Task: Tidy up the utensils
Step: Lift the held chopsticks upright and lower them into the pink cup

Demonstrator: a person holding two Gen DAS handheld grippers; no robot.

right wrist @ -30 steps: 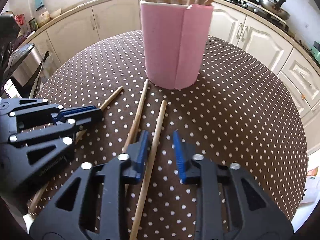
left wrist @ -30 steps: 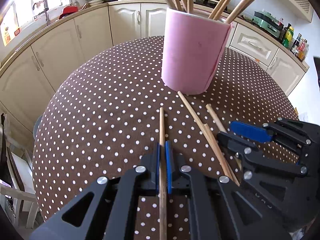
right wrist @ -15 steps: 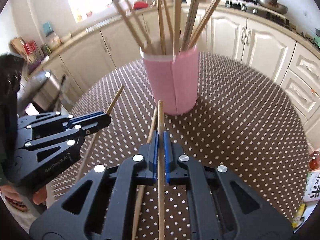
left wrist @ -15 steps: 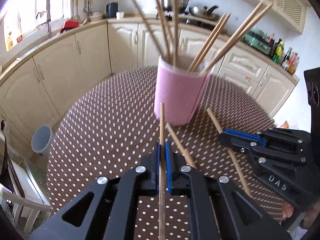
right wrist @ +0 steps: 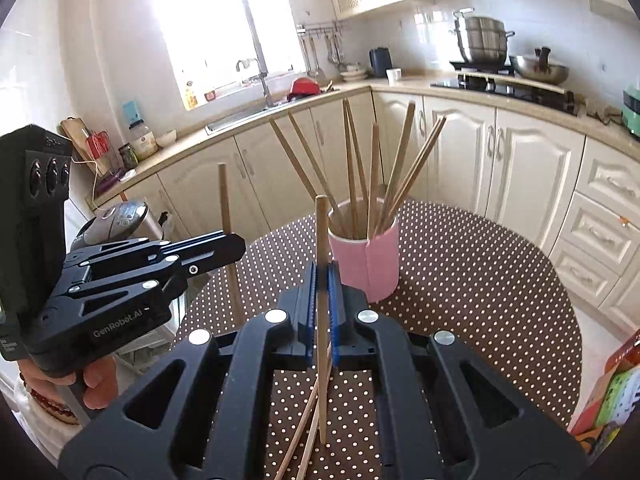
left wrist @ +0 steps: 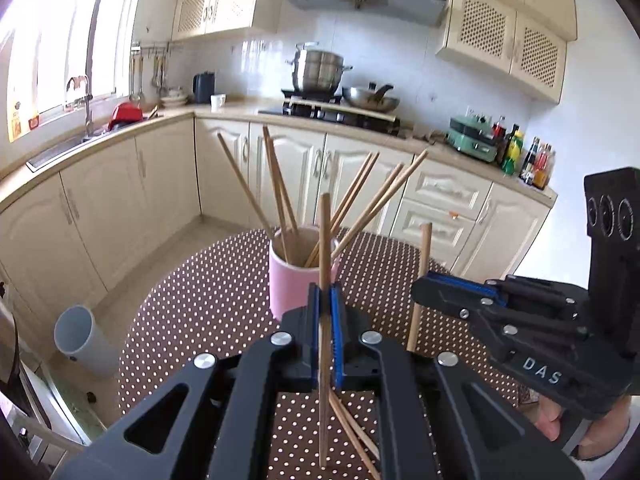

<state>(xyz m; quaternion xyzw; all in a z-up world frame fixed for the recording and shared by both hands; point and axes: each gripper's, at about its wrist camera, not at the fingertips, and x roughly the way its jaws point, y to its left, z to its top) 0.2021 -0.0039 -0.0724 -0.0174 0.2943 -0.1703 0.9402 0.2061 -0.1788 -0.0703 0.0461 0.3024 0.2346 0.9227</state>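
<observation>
The left tongs (left wrist: pixel 325 304) were clenched on one wooden chopstick (left wrist: pixel 325 240), held nearly upright above the polka-dot desk (left wrist: pixel 208 300). The right tongs (right wrist: pixel 321 280) gripped a second chopstick (right wrist: pixel 321 232) the same way. Each pair showed in the other's view, lifted clear of the desk. The pink holder (left wrist: pixel 286 280) stood toward the far edge of the desk, with a spread of chopsticks (right wrist: pixel 374 176) leaning in it. Two loose chopsticks (left wrist: pixel 352 428) lay on the desk near its near edge.
</observation>
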